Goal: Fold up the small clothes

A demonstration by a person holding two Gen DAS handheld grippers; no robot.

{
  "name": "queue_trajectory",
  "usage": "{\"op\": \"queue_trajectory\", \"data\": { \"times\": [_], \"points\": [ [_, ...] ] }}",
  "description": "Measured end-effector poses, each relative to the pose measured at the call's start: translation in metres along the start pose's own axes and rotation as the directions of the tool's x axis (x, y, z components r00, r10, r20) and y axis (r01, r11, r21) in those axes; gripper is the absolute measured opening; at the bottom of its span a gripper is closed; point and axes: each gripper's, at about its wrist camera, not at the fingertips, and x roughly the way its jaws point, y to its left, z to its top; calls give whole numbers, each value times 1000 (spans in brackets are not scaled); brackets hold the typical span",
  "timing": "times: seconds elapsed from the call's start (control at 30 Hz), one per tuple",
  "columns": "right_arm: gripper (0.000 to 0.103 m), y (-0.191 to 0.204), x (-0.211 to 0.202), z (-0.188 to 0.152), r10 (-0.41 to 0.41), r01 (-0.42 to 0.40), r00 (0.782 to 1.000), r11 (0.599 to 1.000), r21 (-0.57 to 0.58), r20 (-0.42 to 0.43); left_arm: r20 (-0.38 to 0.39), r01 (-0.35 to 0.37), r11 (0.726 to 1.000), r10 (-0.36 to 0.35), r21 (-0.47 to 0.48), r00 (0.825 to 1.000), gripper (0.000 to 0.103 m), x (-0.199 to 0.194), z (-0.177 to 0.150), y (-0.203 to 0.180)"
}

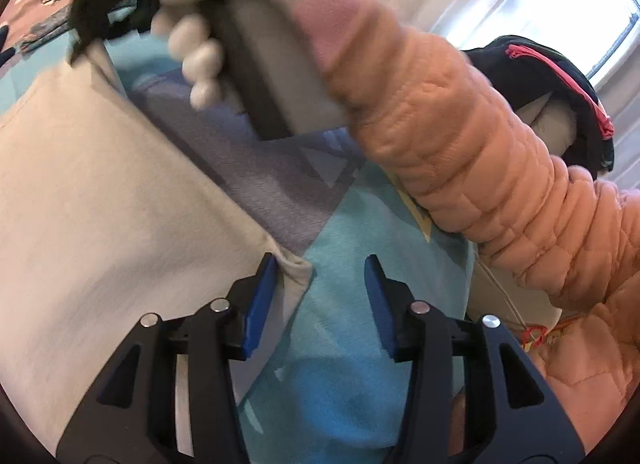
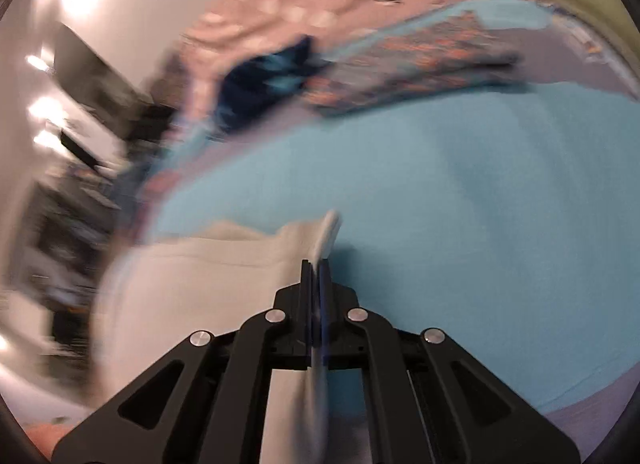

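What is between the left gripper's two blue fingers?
A corner of the white cloth pokes in beside one finger; otherwise only blue bedsheet shows in the left gripper, in the left wrist view.

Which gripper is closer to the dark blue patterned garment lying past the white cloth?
Right. The right gripper, shut on the white cloth, faces the dark blue garment; the left gripper is farther back.

left hand-held gripper [image 1: 320,304]: jaws apart | cream garment [image 1: 120,192] corner: possibly touching left pad
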Motion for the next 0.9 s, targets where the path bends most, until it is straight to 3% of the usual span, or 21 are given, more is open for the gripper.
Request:
{"op": "queue_trajectory", "data": {
  "times": [0.1, 0.23, 0.37, 0.47, 0.57, 0.63, 0.7, 0.73, 0.77, 0.8, 0.83, 0.9],
  "points": [
    [2, -24, -7, -5, 110, -111, 994, 988, 104, 19, 14, 9, 1000, -9, 3, 1000, 47, -1, 0, 4],
    [11, -31, -50, -16, -1, -7, 995, 997, 80, 96, 42, 31, 999, -30, -14, 999, 47, -13, -4, 9],
    [13, -25, -95, -55, 16, -20, 991, 999, 31, 133, 93, 45, 999, -44, -10, 995, 47, -33, -20, 15],
    [14, -23, -115, -93, 17, -19, 991, 1000, 11, 136, 147, 16, 1000, -12, -27, 989, 48, -57, -34, 24],
    [14, -4, -126, -132, 9, -8, 993, 1000, -10, 119, 207, -49, 994, 68, -94, 976, 50, -96, -52, 49],
    [14, 12, -130, -145, -13, 19, 992, 999, -44, 127, 246, -120, 980, 157, -160, 956, 52, -122, -71, 66],
    [16, 35, -135, -154, -8, 20, 990, 996, -92, 138, 277, -196, 953, 258, -232, 926, 55, -148, -89, 84],
    [22, 48, -135, -155, 2, 14, 990, 993, -115, 139, 290, -232, 933, 311, -275, 905, 56, -162, -100, 92],
    [26, 56, -132, -153, 7, 12, 990, 991, -133, 139, 303, -264, 910, 362, -321, 882, 59, -177, -114, 102],
    [27, 71, -130, -153, 5, 18, 991, 986, -168, 136, 315, -298, 874, 428, -384, 847, 60, -197, -133, 113],
    [27, 84, -126, -153, 1, 26, 991, 979, -202, 133, 320, -312, 853, 460, -418, 828, 63, -204, -143, 114],
    [29, 112, -117, -152, -1, 33, 993, 964, -263, 120, 330, -340, 773, 563, -536, 758, 64, -236, -184, 129]
  ]
}}
